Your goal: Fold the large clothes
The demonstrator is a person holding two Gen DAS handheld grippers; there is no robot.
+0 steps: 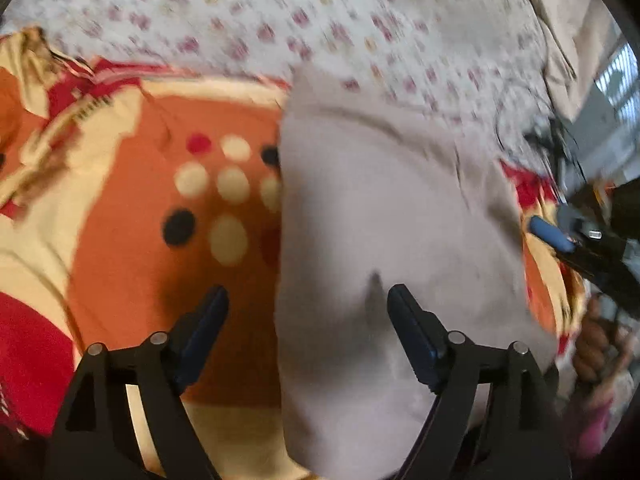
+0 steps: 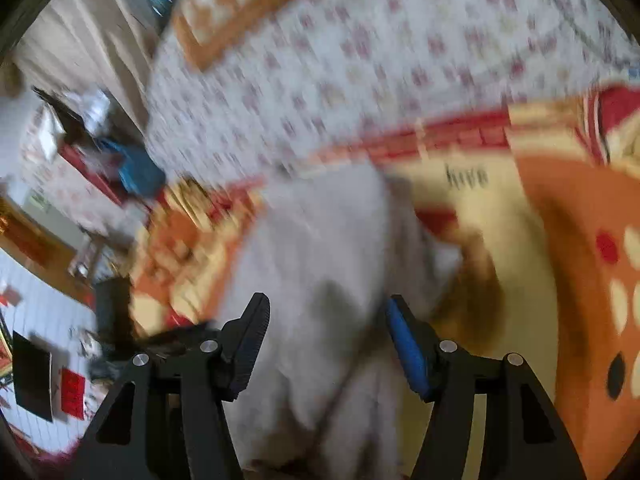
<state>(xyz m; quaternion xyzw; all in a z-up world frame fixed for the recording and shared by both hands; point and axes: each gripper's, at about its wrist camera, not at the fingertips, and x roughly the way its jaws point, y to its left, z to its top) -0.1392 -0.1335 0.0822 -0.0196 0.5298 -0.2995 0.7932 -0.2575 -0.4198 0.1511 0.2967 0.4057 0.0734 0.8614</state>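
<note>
Hovering over one pale grey garment (image 1: 384, 216), my left gripper (image 1: 308, 300) has its two fingers spread wide, nothing between them. The garment lies as a long band on the orange, cream and red dotted blanket (image 1: 160, 184), its long axis running from the bottom of the left wrist frame up toward the upper middle, where its top edge meets the white floral bedsheet (image 1: 320, 20). My left finger sits over the blanket, my right finger over the cloth. At the right edge of that frame my right gripper (image 1: 554, 234) shows just beside the garment's right border. In the right wrist view, badly blurred, its two fingers also stand apart above the same grey cloth (image 2: 320, 248), which runs from the bottom centre up toward mid-frame, with the blanket (image 2: 560, 240) on the right.
</note>
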